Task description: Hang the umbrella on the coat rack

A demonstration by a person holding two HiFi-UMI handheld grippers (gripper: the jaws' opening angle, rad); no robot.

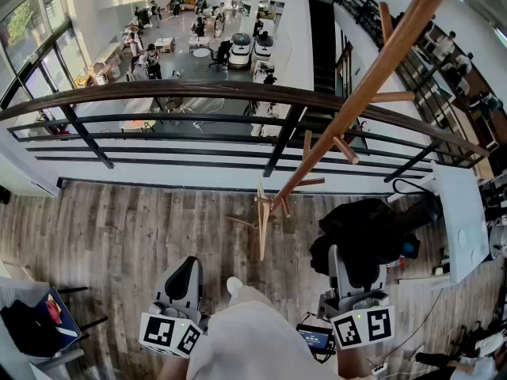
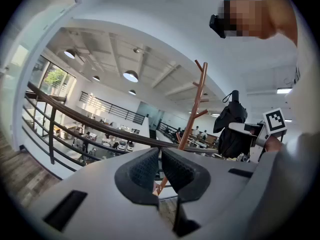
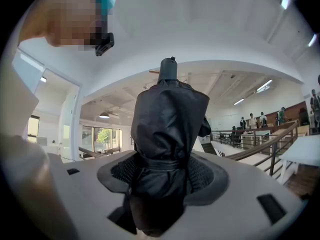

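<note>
The right gripper (image 3: pixel 165 173) pinches a folded umbrella (image 3: pixel 170 119) of crinkled black fabric. The left gripper's (image 2: pixel 161 170) ribbed jaws are pressed together, facing the slender wooden coat rack (image 2: pixel 192 116).

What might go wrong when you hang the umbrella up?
The umbrella is pinched only by the right gripper, so it might slip while lifted. The coat rack is tall and slim; a bump might tip it toward the railing. Its pegs are short, so the umbrella might slide off.
</note>
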